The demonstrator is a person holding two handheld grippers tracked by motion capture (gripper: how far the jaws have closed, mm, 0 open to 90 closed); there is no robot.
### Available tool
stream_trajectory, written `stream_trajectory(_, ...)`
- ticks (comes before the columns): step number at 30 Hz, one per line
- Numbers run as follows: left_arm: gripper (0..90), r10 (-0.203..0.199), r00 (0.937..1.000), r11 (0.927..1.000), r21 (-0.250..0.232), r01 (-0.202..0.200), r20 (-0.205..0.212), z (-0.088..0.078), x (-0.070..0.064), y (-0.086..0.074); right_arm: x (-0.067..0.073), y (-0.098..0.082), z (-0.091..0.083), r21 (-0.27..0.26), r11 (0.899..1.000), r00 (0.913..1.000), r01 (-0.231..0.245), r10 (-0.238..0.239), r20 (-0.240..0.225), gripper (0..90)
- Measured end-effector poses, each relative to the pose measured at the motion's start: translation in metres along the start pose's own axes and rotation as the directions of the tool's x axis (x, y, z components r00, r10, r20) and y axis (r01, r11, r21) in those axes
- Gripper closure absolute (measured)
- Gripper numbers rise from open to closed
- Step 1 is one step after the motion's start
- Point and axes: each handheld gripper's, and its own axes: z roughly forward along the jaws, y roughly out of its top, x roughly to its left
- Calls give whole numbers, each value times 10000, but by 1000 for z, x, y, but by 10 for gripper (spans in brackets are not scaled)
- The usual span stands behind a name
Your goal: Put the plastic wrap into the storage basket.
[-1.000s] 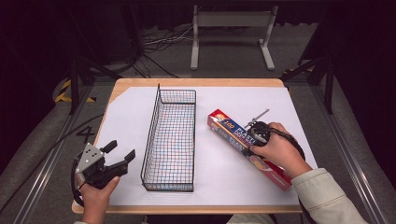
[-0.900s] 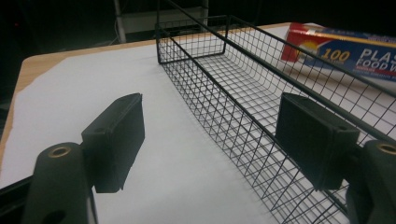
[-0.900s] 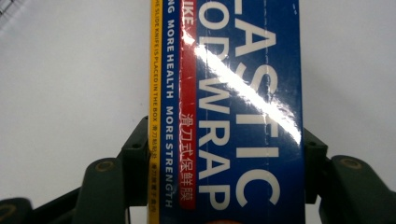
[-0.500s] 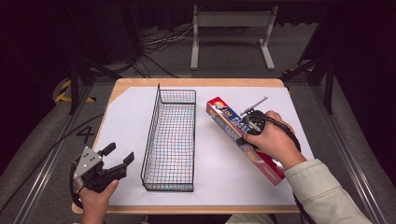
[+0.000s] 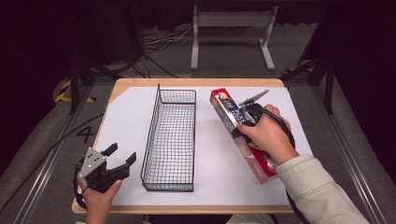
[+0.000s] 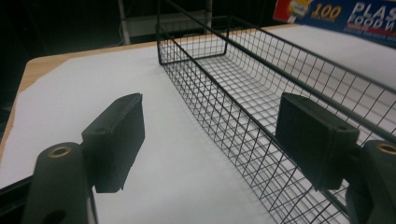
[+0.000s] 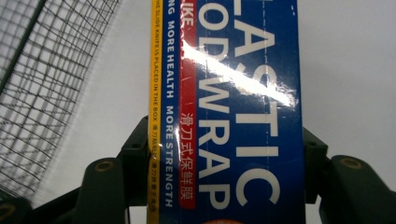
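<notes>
- Right gripper (image 5: 243, 122) pinching the plastic wrap box (image 5: 243, 135) across its width, right of centre in the high view, a hand wrapping the gripper body.
- In the right gripper view, both black jaws pressing the long sides of the box (image 7: 233, 112), blue face with white "PLASTIC WRAP" lettering running up the middle of the frame.
- Box lying slanted in the high view, red end pointing toward the upper middle, other end toward the lower right, beside a pale sleeve (image 5: 317, 191).
- Left gripper (image 5: 122, 157) resting at the lower left of the high view, jaws spread wide, holding nothing.
- In the left gripper view, pads (image 6: 116, 140) standing apart over white paper (image 6: 154, 168), right jaw overlapping the wire basket (image 6: 243, 88).
- Wire basket (image 5: 170, 140) sitting empty at centre of the high view, between both grippers, on the white sheet covering the wooden table (image 5: 196, 82).
</notes>
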Motion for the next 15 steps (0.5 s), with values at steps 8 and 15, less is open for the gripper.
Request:
stream_trajectory(8,247,239,9977,9996,137,-231,-634,-4,-6,3,14,8,-1,157,9950,9945,-991,985,354,407)
stream_trajectory(15,250,-182,9968,9995,239,201,-780,-4,1,2,26,15,0,-18,9878,9862,-1556,1555,574,408)
